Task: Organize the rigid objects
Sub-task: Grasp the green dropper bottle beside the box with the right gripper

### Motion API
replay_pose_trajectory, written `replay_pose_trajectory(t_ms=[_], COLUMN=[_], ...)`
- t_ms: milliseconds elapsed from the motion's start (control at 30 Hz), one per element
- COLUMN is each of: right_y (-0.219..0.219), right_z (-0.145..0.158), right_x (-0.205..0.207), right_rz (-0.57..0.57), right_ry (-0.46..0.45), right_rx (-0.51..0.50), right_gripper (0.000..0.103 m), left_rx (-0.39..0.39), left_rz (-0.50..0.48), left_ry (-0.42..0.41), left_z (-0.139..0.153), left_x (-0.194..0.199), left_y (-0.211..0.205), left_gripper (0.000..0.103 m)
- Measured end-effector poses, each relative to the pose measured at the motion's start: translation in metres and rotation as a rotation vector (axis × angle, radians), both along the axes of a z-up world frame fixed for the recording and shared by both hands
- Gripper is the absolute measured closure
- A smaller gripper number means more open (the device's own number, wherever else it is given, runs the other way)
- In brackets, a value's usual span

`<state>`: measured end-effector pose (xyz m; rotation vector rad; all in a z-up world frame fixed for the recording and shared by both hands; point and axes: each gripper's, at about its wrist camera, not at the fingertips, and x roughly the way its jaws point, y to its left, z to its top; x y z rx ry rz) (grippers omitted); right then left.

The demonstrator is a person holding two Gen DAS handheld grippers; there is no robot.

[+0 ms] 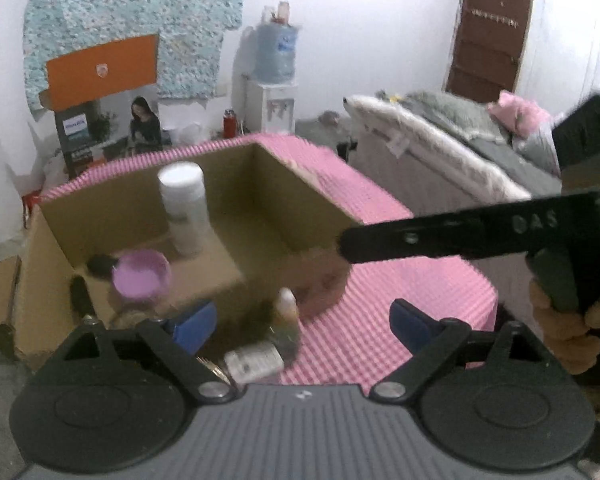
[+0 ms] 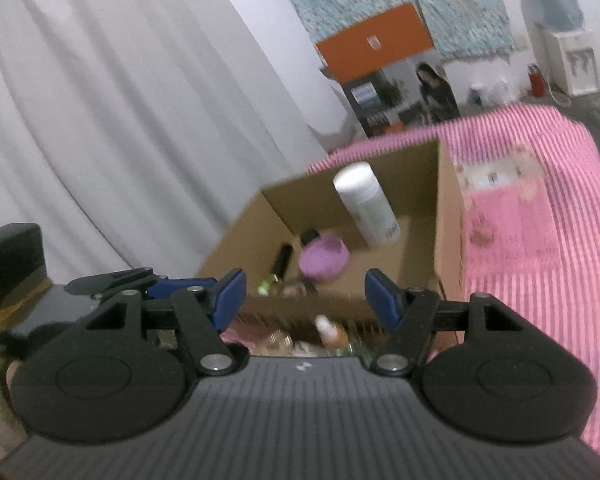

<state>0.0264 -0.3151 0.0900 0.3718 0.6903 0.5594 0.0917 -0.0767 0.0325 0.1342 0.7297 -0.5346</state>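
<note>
An open cardboard box (image 1: 296,204) (image 2: 448,220) stands on a table with a pink striped cloth (image 1: 420,292) (image 2: 540,260). Inside it are an upright white bottle (image 1: 184,208) (image 2: 366,204), a jar with a purple lid (image 1: 140,280) (image 2: 324,258) and a black tube (image 2: 282,260). In front of the box lie a small white-capped bottle (image 1: 288,312) (image 2: 328,330) and a white pack (image 1: 254,360). My left gripper (image 1: 303,326) hangs wide open above these loose items. My right gripper (image 2: 306,300) is open at the box's near wall, holding nothing.
A bed (image 1: 440,148) with grey and white covers lies to the right of the table. A water dispenser (image 1: 274,80) and an orange-topped carton (image 1: 100,80) stand at the far wall. A white curtain (image 2: 100,120) hangs left of the box.
</note>
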Motion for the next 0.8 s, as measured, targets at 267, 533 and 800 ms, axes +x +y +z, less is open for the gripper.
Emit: replay_pose_trajectory(t_ms=[267,533,800], right_y=[0.026,0.042,0.048], right_z=[-0.034,-0.047,-0.055], right_x=[0.013,0.034,0.050], right_rz=[0.024,0.061,0.070], right_ry=[0.063,0.090,0.108], right_rx=[-0.061,-0.081,-0.081], right_gripper=[0.055,0.066,0.082], left_rx=[0.076,0.060,0.047], left_rz=[0.010,0.051,0.060], left_ry=[-0.055,-0.038,-0.030], left_z=[-0.042,-0.056,-0.061], left_x=[0.002,0.024,0.032], left_y=[-0.022,-0.024,-0.026], left_gripper=[0.025,0.050,0.068])
